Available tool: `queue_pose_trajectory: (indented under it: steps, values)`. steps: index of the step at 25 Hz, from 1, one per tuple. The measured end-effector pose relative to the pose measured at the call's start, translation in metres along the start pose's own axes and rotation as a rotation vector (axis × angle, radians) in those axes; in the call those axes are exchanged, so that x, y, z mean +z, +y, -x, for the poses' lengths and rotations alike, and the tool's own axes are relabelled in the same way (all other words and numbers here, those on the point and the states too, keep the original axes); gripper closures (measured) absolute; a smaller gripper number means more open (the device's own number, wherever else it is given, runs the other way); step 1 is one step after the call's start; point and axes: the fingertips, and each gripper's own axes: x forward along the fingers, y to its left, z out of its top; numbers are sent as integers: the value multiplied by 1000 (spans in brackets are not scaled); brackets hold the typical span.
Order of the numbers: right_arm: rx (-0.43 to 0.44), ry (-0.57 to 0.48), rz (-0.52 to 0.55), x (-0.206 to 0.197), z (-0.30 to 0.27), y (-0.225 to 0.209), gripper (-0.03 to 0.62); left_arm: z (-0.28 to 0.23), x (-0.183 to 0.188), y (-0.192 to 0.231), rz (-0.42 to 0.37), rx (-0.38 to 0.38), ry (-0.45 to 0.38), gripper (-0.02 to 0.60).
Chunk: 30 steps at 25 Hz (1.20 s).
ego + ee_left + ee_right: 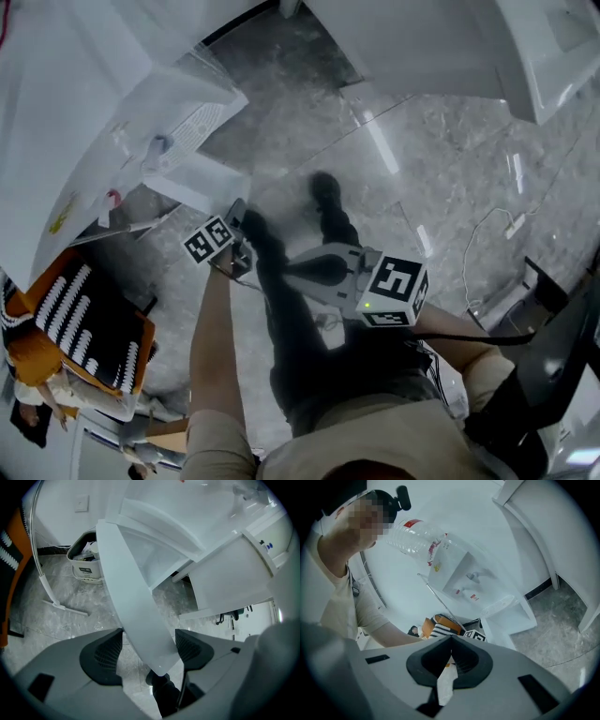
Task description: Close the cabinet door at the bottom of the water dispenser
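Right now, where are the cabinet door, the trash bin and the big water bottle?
cabinet door (133,597): left gripper view, on its white panel, midway down.
trash bin (85,569): left gripper view, on its front wall.
water bottle (412,538): right gripper view, on its ribbed clear side.

Between the jaws of the left claw (149,638), a cabinet door (133,592) is seen. It is white, smooth and a little shiny, like plastic. The claw's pads (101,654) are black, ribbed and dull. Below the claw, a grey floor (61,625) like speckled stone is seen, polished and shiny.
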Motion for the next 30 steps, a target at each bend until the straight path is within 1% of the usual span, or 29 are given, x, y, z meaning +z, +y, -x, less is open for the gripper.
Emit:
queue_pose_trajectory:
  steps: [3, 6, 13, 17, 22, 25, 28, 30]
  values:
    - [-3, 8, -9, 1, 2, -6, 579, 1, 1, 0, 7, 14, 8, 267]
    - [-22, 18, 21, 12, 15, -12, 579, -7, 4, -17, 13, 2, 14, 265]
    - [-66, 37, 27, 13, 30, -29, 579, -15, 9, -29, 61, -7, -1, 262]
    - [-102, 34, 21, 14, 40, -42, 579, -19, 15, -34, 102, -18, -15, 262]
    - [-139, 56, 15, 8, 52, -58, 579, -22, 16, -41, 156, -26, -22, 261]
    - [-139, 48, 23, 14, 56, -60, 579, -21, 19, -42, 168, -22, -25, 261]
    - [-133, 41, 36, 18, 63, -62, 579, -14, 23, -39, 184, -16, -55, 259]
    - [-140, 39, 35, 18, 71, -63, 579, -16, 19, -44, 185, -26, -60, 259]
